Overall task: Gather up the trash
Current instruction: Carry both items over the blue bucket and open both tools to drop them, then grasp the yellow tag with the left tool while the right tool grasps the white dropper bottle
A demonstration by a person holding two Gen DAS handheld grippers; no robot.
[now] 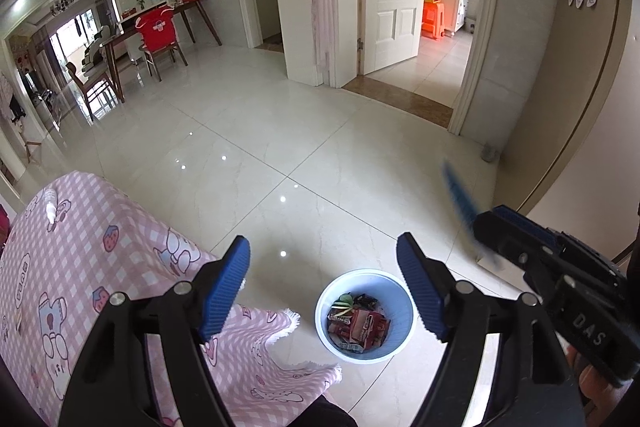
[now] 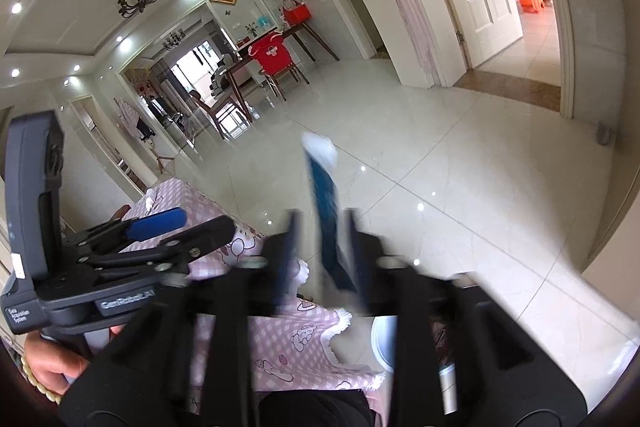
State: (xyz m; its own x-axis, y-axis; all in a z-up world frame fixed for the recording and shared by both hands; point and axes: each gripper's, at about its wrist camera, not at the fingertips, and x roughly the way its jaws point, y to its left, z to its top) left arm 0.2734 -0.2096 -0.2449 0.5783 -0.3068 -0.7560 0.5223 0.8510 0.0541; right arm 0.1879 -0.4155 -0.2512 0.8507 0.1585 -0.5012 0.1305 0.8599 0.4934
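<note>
The right tongs (image 2: 322, 259) are parted around a blue wrapper (image 2: 324, 211), apparently released. The left tongs (image 1: 324, 291) are held wide, empty, above the bin (image 1: 402, 311). The bin could be missed if the wrapper drifts sideways.

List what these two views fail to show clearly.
- Right wrist view: the right claw and the blue wrapper between its fingers are motion-blurred; contact unclear.
- Right wrist view: the bin is mostly hidden behind that claw.
- Left wrist view: the wrappers in the bin are too small to identify.
- Left wrist view: the small bottle on the tablecloth is too small to read.
</note>
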